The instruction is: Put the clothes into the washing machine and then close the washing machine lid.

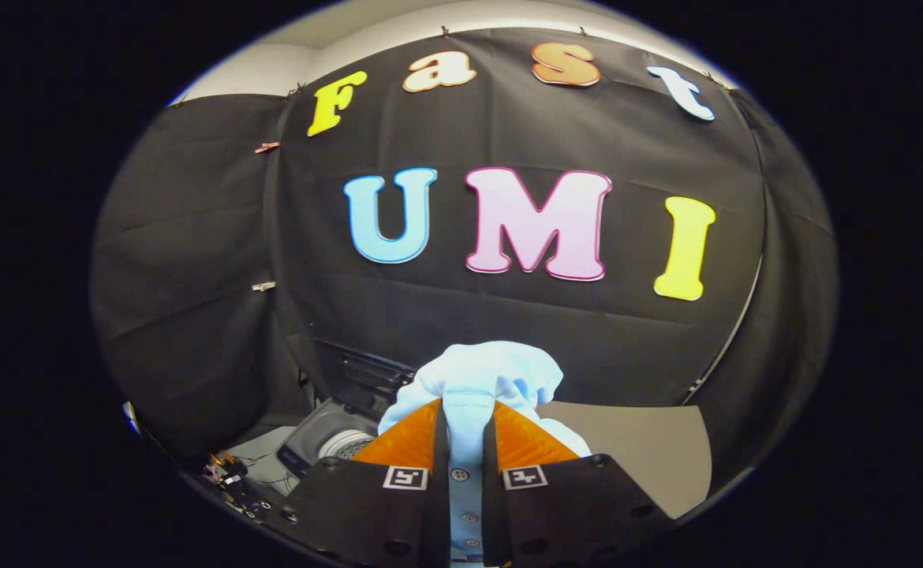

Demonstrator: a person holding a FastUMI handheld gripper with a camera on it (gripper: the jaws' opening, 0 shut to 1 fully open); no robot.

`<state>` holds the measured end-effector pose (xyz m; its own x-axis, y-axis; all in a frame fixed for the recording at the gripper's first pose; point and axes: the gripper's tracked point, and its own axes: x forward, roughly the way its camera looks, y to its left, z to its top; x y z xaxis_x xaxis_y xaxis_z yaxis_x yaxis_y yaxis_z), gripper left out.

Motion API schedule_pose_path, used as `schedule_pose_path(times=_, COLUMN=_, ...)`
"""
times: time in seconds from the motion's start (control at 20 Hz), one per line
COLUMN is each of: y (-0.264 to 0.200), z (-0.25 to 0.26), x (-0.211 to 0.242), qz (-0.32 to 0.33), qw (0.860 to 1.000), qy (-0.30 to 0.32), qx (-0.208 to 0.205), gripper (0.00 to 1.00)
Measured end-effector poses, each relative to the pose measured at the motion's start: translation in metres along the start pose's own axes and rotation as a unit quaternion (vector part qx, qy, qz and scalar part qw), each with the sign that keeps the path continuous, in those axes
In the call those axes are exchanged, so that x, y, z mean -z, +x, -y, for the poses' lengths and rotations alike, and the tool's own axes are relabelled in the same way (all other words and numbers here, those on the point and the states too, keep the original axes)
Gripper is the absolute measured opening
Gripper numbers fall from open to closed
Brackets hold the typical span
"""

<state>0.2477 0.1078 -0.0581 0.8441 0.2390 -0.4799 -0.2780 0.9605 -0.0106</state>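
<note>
The claw (466, 442) is clamped on a light blue shirt (481, 375), both orange fingers (410, 446) pressing its buttoned strip, the rest bunched just ahead of them. The washing machine (327, 442) sits below and to the left of the shirt, its lid open, beside the bench (643, 450). Loose folds hanging from the grip could catch on the machine's rim, or slip free if the pinch is thin.

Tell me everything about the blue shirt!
The shirt is pale blue, soft cloth, with a strip of small buttons running down between the orange fingers. The gripper is shut on it, both fingers pinching that strip. The rest bunches up in a crumpled lump above the fingertips, lifted off the table.
</note>
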Motion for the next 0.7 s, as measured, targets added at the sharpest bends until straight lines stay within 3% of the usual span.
schedule_pose_path(times=0.45, y=0.058, z=-0.128, x=0.013, qz=-0.019, qw=0.996, qy=0.002, qx=-0.086, gripper=0.20)
schedule_pose_path(times=0.7, y=0.105, z=-0.167, x=0.041, qz=-0.048, qw=0.993, qy=0.011, qx=-0.106, gripper=0.20)
